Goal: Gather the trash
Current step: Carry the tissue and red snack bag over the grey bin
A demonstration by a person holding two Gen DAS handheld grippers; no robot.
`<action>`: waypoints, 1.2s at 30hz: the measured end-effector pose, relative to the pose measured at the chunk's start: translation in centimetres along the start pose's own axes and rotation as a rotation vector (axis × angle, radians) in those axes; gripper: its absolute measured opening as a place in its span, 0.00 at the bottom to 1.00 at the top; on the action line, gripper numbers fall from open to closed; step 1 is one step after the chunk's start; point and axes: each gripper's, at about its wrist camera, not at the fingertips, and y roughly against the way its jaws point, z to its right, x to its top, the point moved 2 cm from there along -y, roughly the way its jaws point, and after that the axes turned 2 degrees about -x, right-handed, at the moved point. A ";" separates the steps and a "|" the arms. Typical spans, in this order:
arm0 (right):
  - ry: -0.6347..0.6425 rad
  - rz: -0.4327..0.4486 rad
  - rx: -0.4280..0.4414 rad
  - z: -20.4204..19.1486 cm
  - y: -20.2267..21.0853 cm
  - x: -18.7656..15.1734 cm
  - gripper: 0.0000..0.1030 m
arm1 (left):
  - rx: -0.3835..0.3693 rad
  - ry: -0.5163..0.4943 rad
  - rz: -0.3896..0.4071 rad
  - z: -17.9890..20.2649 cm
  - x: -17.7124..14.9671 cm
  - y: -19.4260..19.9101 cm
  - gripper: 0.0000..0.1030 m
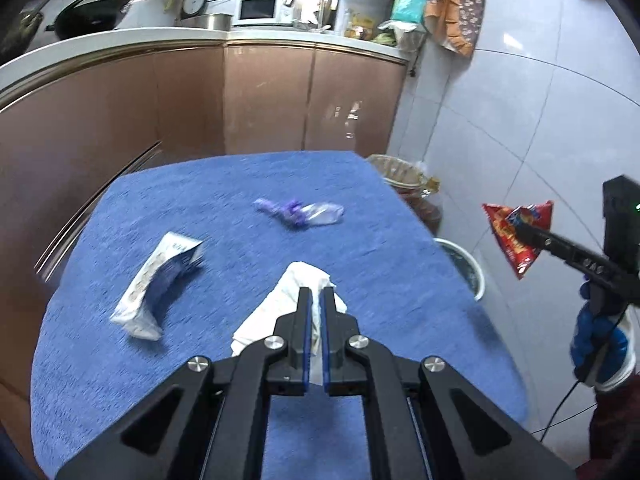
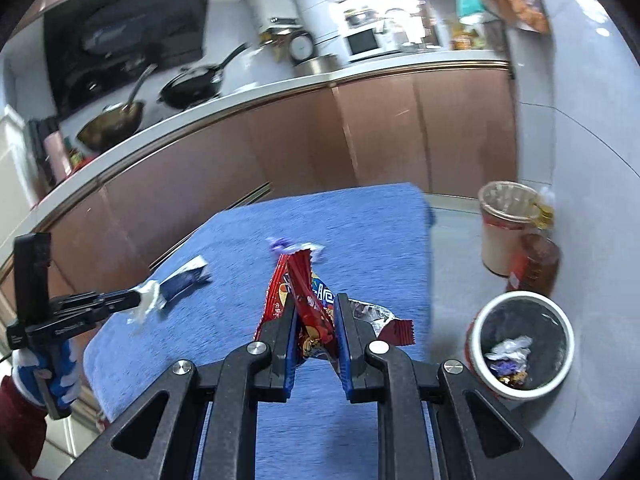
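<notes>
My left gripper [image 1: 317, 294] is shut on a crumpled white tissue [image 1: 296, 280] and holds it over the blue cloth-covered table [image 1: 380, 248]; it also shows in the right wrist view [image 2: 140, 300] with the tissue [image 2: 148, 300]. My right gripper [image 2: 316, 304] is shut on a red snack wrapper [image 2: 308, 308], seen from the left wrist view [image 1: 520, 232] off the table's right edge. A blue and white carton [image 1: 160, 284] and a purple and clear wrapper [image 1: 300, 214] lie on the table. A small white-rimmed trash bin [image 2: 520, 340] with trash inside stands on the floor to the right.
A taller lined bin [image 2: 508, 224] and a brown bottle [image 2: 536, 264] stand on the floor beyond the small bin. Brown kitchen cabinets [image 1: 260, 96] run behind the table, with pans and a microwave [image 1: 260, 10] on the counter. A tiled wall is on the right.
</notes>
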 end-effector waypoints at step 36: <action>-0.462 -0.140 -0.459 29.9 -10.7 -6.7 0.25 | -0.407 -0.089 -0.371 29.2 10.7 -38.6 0.06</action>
